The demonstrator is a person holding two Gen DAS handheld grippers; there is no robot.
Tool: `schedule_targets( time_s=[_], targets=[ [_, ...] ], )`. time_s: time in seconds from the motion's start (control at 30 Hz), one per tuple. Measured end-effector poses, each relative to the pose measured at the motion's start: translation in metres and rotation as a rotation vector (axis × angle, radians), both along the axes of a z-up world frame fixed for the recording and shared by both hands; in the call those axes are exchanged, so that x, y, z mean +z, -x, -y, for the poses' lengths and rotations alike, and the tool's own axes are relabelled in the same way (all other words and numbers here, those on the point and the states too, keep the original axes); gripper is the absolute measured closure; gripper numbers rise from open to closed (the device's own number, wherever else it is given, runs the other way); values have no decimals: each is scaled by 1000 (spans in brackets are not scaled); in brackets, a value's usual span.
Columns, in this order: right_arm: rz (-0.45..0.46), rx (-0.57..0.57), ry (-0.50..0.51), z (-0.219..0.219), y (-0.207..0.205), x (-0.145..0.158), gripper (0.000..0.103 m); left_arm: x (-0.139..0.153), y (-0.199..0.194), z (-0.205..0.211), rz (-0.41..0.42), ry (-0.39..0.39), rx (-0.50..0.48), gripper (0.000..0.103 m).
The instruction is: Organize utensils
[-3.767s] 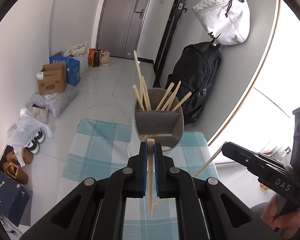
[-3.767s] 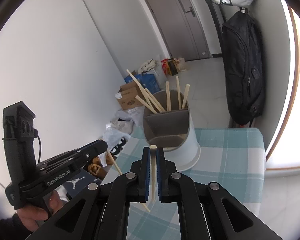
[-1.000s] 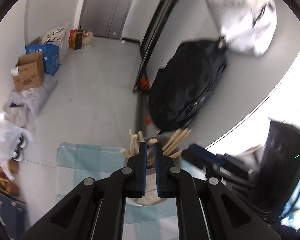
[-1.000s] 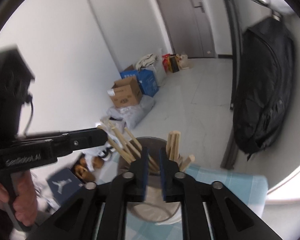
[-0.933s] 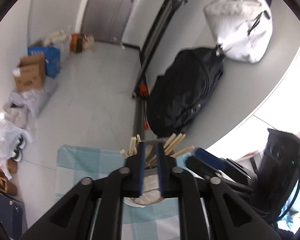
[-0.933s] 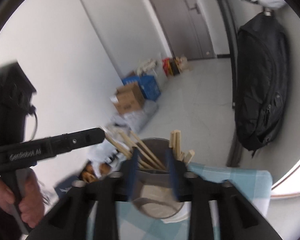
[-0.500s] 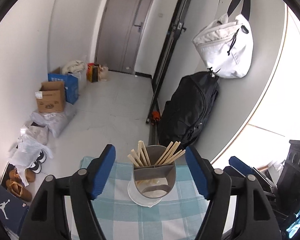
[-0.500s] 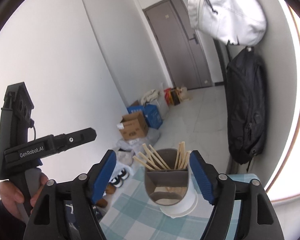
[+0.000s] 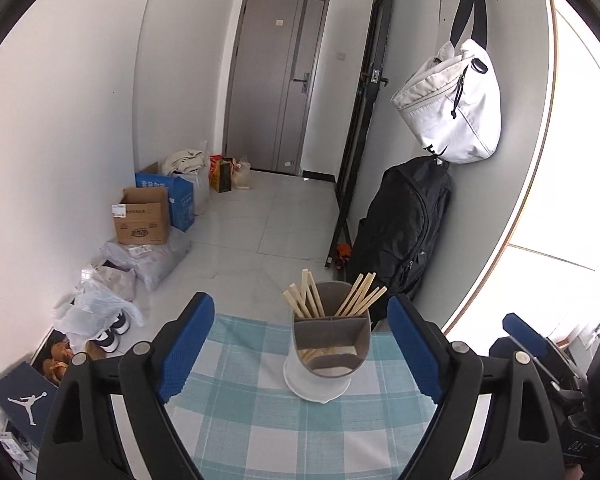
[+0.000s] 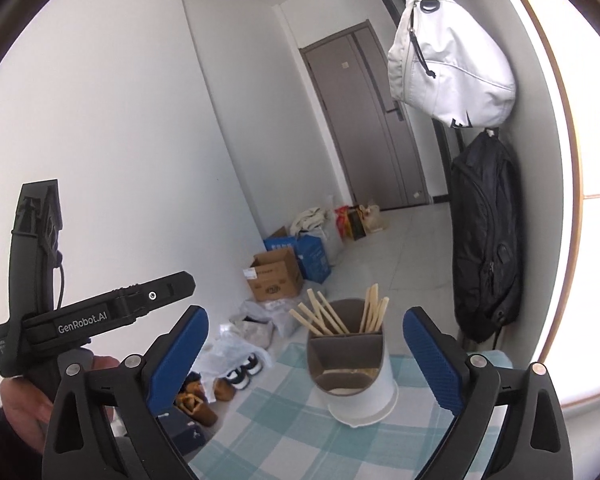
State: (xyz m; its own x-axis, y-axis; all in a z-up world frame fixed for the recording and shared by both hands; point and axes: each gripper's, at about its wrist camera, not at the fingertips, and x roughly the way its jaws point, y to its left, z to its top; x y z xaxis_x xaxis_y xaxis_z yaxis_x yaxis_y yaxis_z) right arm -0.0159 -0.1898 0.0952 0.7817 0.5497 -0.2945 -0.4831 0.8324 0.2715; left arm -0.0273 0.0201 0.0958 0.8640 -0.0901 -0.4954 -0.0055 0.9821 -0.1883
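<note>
On checked cloth [image 9: 260,420]: one holder [image 9: 331,344], about nine chopsticks [image 9: 360,300]; both grippers' fingers [image 9: 186,346] spread, empty.

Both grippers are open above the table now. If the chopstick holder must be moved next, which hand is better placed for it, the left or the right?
Probably the left, narrowly. The holder sits nearly centred between the open left gripper's fingers; in the right wrist view it stands also between the open right gripper's fingers, but off-centre. Both are empty.

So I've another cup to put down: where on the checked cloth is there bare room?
The checked cloth lies bare left of the utensil holder and in front of it, toward the open left gripper. The chopsticks crowd only the holder's back compartments.
</note>
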Motion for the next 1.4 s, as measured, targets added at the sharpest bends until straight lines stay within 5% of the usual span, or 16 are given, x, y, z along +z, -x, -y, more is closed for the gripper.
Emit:
schedule_targets(
  time_s=[0.2, 1.4],
  targets=[
    [30, 7, -11, 1, 13, 0, 0, 1, 14, 1, 41, -26, 19, 7],
    [29, -17, 6, 7, 32, -8, 0, -9, 35, 7, 68, -18, 37, 6]
  ],
)
